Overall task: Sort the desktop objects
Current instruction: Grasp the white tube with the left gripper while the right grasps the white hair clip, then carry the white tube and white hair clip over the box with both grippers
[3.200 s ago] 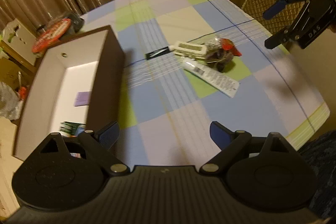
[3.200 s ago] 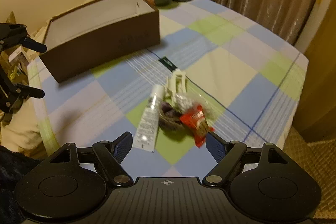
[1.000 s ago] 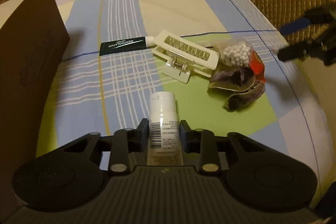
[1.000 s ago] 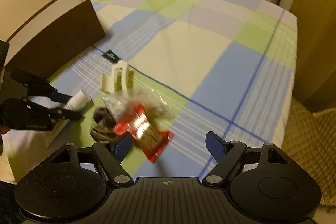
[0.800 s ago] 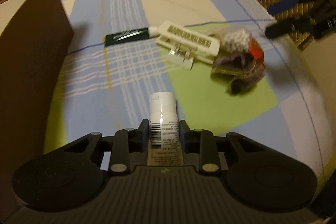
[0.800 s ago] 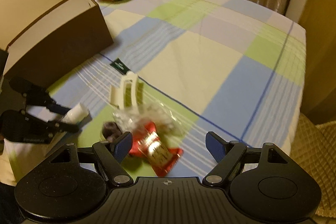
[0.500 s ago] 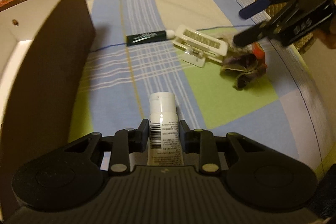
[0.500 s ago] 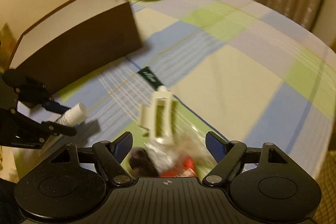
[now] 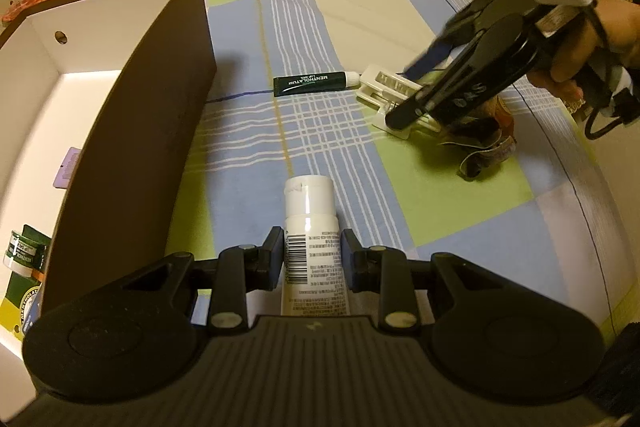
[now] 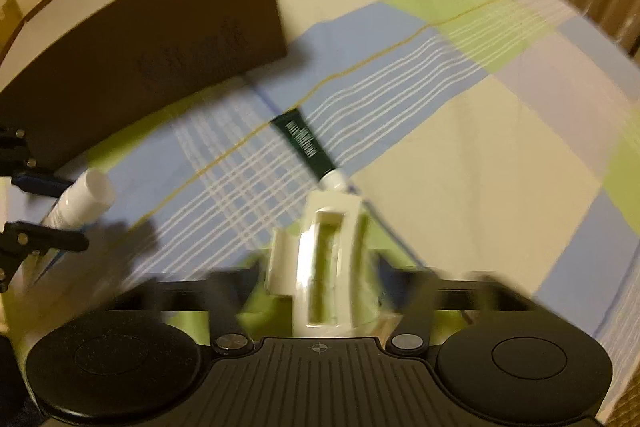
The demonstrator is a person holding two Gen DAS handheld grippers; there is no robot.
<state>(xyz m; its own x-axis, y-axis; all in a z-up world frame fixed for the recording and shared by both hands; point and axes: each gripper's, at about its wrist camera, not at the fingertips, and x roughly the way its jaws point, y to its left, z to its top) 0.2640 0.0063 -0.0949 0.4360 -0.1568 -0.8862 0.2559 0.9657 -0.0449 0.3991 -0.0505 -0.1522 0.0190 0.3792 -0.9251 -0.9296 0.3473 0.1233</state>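
Left gripper [image 9: 312, 259]: its fingers are pinching a white tube [image 9: 310, 223] by the printed body; the capped end is pointing forward, over a blue check of the tablecloth [image 9: 460, 199]; the tube is sitting clear of the cloth near the desk's near edge, just beside the box's long outer wall.
Right gripper [image 9: 404, 95]: a hand [image 9: 592, 39] is holding it low over the pile near the desk's right edge; in its own blurred view the fingers are sitting on either side of a white hair claw clip [image 10: 324, 263]; whether they are pressing on it cannot be told.
Hair claw clip: lying on a green check, its far end almost touching the cap of the green tube.
Green Mentholatum tube [image 9: 316, 84]: lying flat mid-desk on the striped blue checks, apart from the box.
Brown box [image 9: 132, 131]: open-topped, white inside, standing along the desk's left edge; a purple slip [image 9: 70, 163] and green-labelled items [image 9: 24, 247] are lying in it.
Dark fabric bundle [image 9: 486, 149]: lying under the right gripper, beside the clip.
Background: curtains are hanging beyond the desk's far edge.
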